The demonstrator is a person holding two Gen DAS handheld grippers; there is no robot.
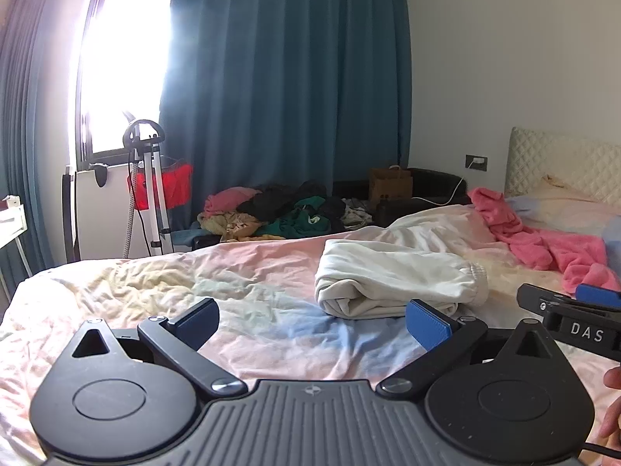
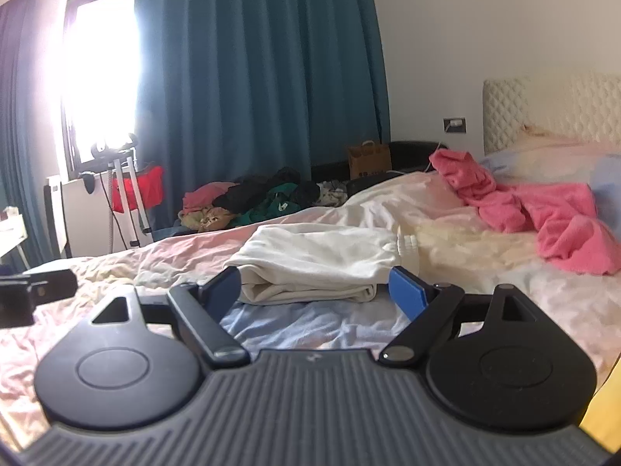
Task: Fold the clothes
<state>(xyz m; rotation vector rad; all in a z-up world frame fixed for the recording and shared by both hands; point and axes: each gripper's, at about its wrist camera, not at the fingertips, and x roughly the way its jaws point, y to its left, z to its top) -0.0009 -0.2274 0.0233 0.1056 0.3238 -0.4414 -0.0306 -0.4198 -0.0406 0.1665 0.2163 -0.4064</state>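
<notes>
White cotton, soft and floppy: folded sweatpants [image 2: 314,268] lying on the bed [image 2: 302,322], near the front edge of the rumpled pastel sheet. Looks light, bends anywhere, no hard parts. Probably sags if picked up by one corner, so best pinched at the thick folded edge facing the cameras, or at the gathered waistband [image 1: 475,283] on the right end, where the cloth is bunched and gives more to bite on. Not slippery, not breakable, but likely to come unfolded if pulled from one layer only.

Right gripper [image 2: 314,291] spread wide, nothing between its blue pads [image 2: 407,293], pointing straight at the folded edge and close to it. Left gripper [image 1: 310,320] also spread wide and empty, aimed more at bare sheet, with the sweatpants off to its right.

Left wrist view shows the right gripper poking in at the right edge, plus a bit of a hand [image 1: 613,407] low in the corner. Right wrist view shows the fold layers up close and a yellow thing [image 2: 599,415] at the lower right, too cut off to name.

Farther out: pink fleece garment [image 2: 543,209] by the pillows, unfolded. Pile of clothes [image 1: 279,209] past the bed, under the blue curtain [image 1: 287,77].
</notes>
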